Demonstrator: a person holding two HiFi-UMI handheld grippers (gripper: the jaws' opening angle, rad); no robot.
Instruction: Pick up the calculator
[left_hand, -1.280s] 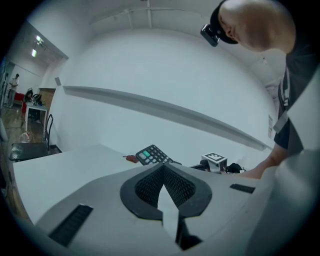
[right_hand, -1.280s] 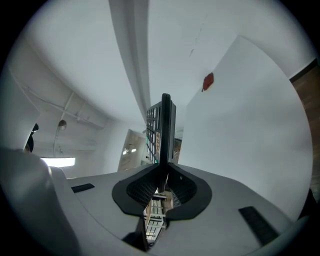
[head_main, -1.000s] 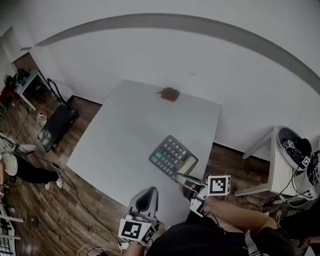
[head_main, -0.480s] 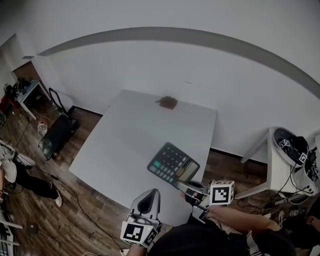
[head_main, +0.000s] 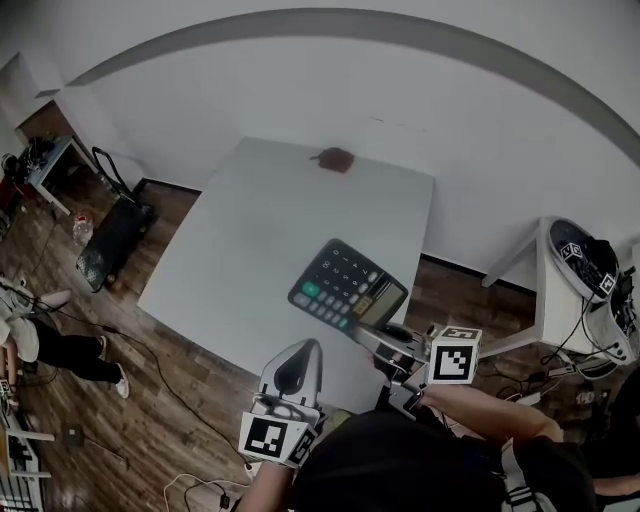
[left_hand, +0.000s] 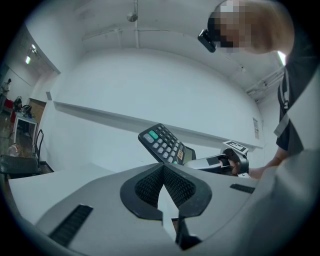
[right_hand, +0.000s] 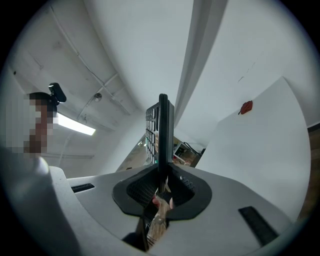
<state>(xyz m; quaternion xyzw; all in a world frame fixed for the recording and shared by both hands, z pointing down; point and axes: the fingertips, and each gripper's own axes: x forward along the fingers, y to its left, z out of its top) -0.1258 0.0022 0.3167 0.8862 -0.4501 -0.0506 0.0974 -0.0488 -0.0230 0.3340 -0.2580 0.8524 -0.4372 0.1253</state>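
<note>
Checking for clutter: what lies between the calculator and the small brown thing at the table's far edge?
Only bare table, per the head view, between calculator and brown thing.

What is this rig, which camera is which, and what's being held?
No robot: a person holds a grey two-jaw gripper in each hand. The head view looks down from the person's head; the other two cameras ride on the grippers, looking along their jaws. The right gripper is shut on one edge of the dark push-button calculator, tilted above the white table. The left gripper is shut and empty. A small reddish-brown object lies near the table's far edge.
</note>
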